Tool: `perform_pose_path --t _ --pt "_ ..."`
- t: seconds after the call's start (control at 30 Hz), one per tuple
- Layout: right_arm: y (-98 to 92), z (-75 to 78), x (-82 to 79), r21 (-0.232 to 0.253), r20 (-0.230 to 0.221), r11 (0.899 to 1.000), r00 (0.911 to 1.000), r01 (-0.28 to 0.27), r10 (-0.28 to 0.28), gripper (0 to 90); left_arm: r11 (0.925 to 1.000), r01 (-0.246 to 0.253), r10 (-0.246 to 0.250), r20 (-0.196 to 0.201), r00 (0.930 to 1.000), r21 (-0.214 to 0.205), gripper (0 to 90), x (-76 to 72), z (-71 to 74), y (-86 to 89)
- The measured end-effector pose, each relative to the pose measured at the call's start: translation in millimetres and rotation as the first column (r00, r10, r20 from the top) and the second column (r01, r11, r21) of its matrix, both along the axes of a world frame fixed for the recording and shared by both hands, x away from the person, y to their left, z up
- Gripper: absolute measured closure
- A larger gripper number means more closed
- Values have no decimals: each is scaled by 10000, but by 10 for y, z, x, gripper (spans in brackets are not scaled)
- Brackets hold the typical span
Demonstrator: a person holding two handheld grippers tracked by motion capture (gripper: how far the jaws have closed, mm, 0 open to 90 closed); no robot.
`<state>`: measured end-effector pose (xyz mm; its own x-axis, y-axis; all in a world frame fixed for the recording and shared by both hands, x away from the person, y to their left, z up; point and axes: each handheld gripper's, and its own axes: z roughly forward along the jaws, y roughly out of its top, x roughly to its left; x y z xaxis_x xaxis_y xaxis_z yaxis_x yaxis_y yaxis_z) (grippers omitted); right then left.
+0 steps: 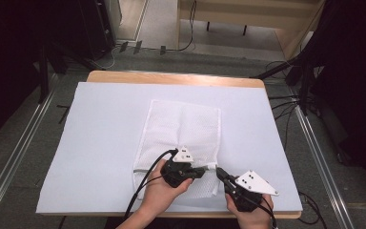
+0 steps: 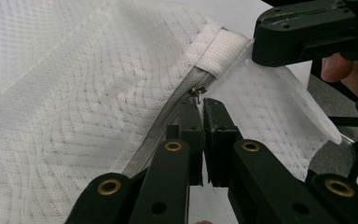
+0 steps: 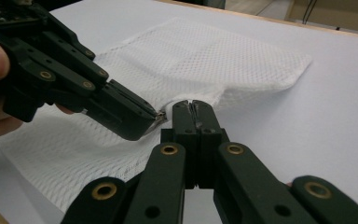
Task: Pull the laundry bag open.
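The white mesh laundry bag (image 1: 181,138) lies flat on the white-covered tabletop (image 1: 100,143), zipper (image 2: 161,130) near its front edge. The left gripper (image 2: 200,105) has its fingers pinched on the small metal zipper pull (image 2: 198,91). The right gripper (image 3: 192,108) (just beside the left) is clamped on the bag's corner fabric.

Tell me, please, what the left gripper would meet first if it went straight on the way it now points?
Most likely the zipper pull of the white mesh bag, which sits right at the tips of the left gripper. Just beyond it lies the white end tab, then the right gripper; depth there is unclear.
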<state>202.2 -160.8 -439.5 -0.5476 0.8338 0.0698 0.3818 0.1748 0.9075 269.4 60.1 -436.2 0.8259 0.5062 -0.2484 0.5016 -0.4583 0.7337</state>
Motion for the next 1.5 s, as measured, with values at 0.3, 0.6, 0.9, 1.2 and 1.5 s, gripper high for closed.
perform_pose_path --t 0.3,0.6,0.9,1.2,1.5 --pt "-77 41 4 34 139 9992 9991 410 -410 900 9975 -584 588 -91 9982 396 879 47 -83 164" --pt "-124 44 17 -43 187 9979 9977 648 -647 900 9915 -1151 1166 -216 9929 608 879 18 -157 576" --pt "-260 18 73 10 -21 9933 9933 1155 -1155 900 9741 -2085 2128 -436 9761 874 879 -78 -204 1234" --pt "-360 -5 100 24 -206 9898 9896 1427 -1426 900 9606 -2648 2705 -643 9606 851 879 -165 -214 1614" --pt "-368 -48 113 32 -571 9929 9913 1188 -1184 900 9760 -2175 2171 -1193 9688 98 875 -225 -213 1728"
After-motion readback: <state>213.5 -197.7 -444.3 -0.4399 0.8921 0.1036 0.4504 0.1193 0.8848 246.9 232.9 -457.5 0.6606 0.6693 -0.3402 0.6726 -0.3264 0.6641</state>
